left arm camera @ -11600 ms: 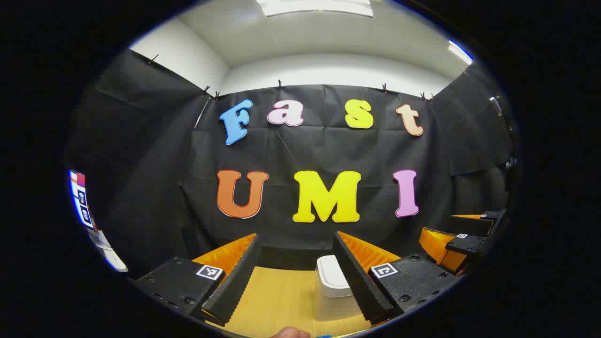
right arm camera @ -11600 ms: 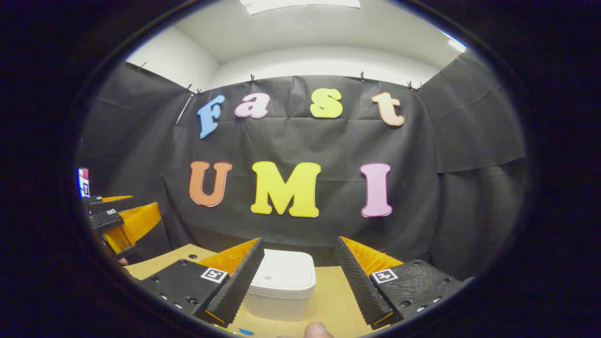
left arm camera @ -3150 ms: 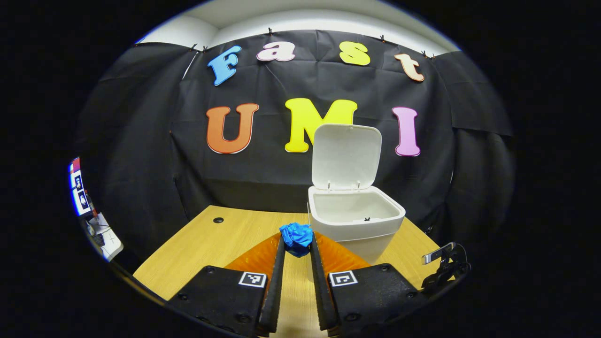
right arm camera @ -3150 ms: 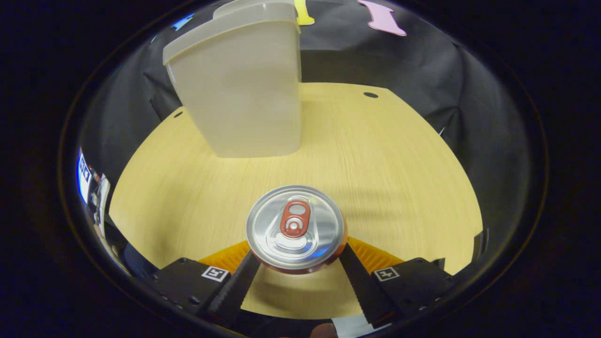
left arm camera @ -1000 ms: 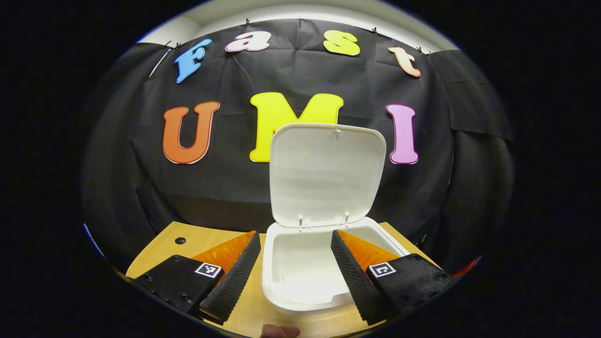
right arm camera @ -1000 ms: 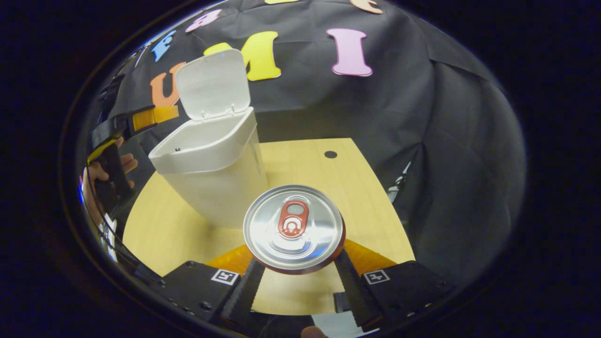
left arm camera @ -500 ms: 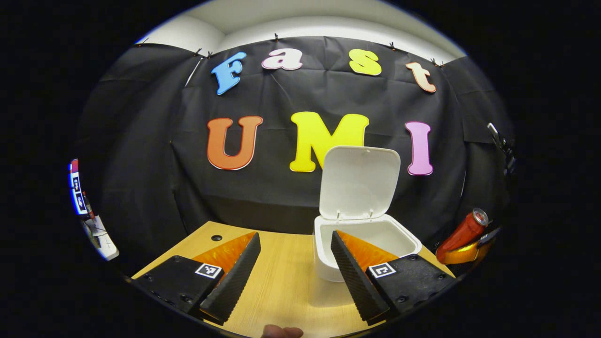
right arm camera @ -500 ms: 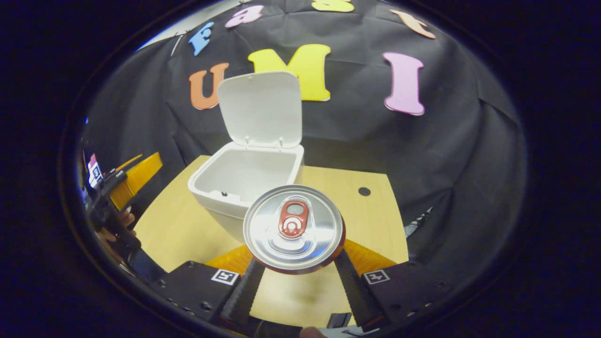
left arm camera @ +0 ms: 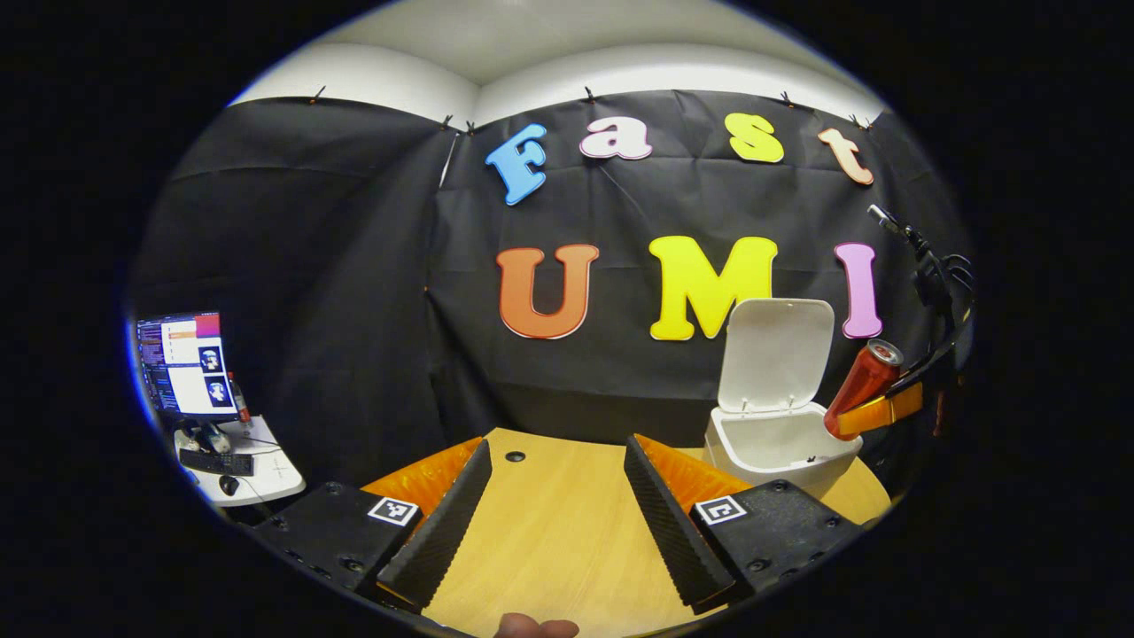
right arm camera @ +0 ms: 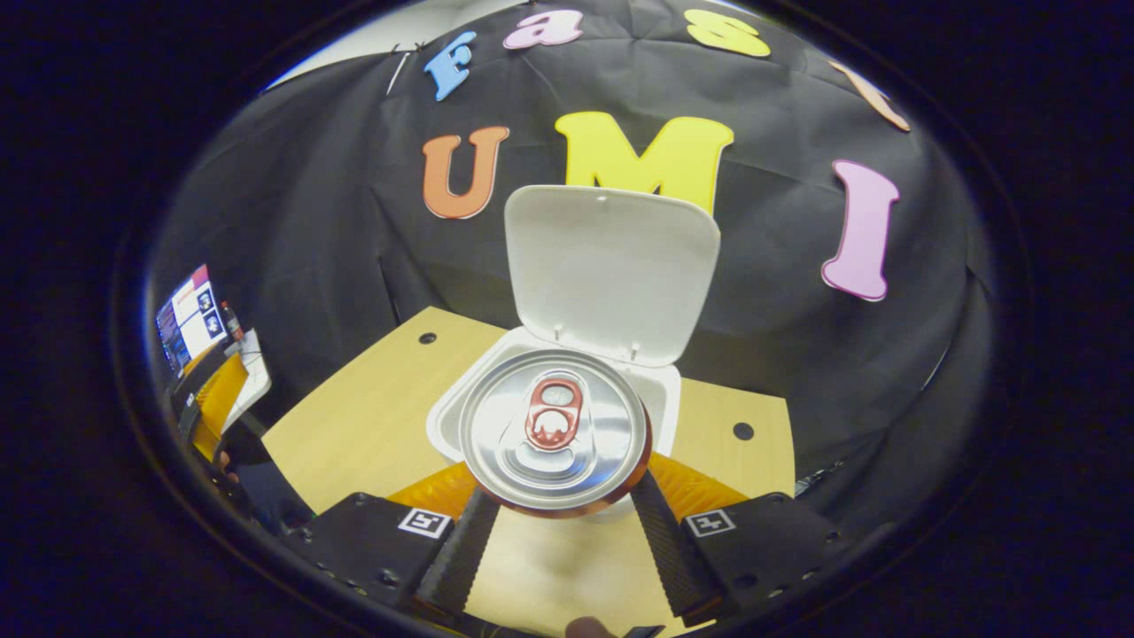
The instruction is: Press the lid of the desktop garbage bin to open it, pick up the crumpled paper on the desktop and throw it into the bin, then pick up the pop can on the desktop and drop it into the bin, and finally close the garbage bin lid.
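The can (right arm camera: 554, 432), held fast in the right gripper (right arm camera: 556, 523), hangs end-on over the bin (right arm camera: 660, 399), whose lid (right arm camera: 611, 266) stands up behind. The left gripper (left arm camera: 556, 505) is spread, empty, over the bench (left arm camera: 549, 523), bin off to its right. Half a second ago the can was short of the bin's mouth.

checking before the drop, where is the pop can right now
The pop can is clamped in the right gripper, held above the open bin in front of its raised lid.

Light wood desk (left arm camera: 567, 523) w/ white bin (left arm camera: 780, 447) standing on it, lid (left arm camera: 775, 354) up.
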